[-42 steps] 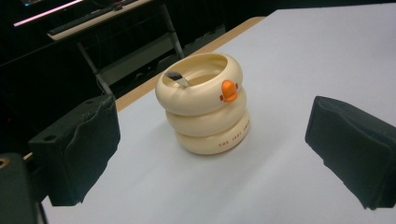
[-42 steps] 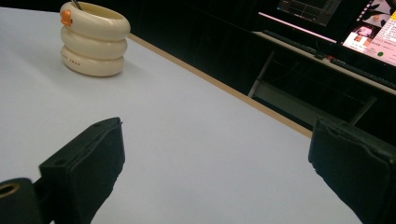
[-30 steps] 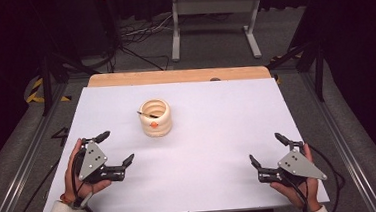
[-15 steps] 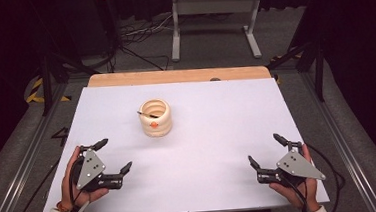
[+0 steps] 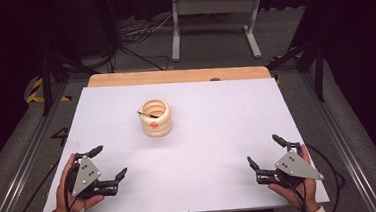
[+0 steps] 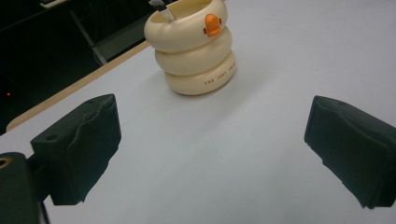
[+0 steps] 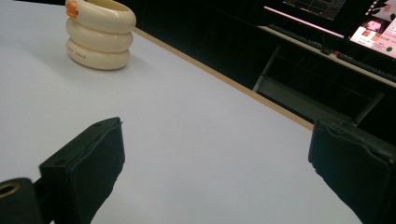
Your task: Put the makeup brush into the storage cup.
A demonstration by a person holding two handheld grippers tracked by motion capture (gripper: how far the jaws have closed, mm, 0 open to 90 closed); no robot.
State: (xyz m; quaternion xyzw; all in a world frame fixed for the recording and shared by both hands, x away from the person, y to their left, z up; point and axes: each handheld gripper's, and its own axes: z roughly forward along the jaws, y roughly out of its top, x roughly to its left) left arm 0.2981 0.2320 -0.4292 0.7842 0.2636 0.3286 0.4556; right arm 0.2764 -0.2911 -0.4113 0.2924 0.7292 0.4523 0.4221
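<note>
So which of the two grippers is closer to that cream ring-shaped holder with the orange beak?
The left gripper. It sits at the table's near left, a shorter way from the cream holder than the right gripper.

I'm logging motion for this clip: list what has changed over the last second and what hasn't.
The left gripper drew back toward the person's edge of the table, jaws open and empty throughout. Nothing was gripped or released. The right gripper, also open, barely moved, and the cream ringed holder stayed put.

White table (image 5: 204, 155), cream ringed cup (image 5: 155, 118) upright
</note>
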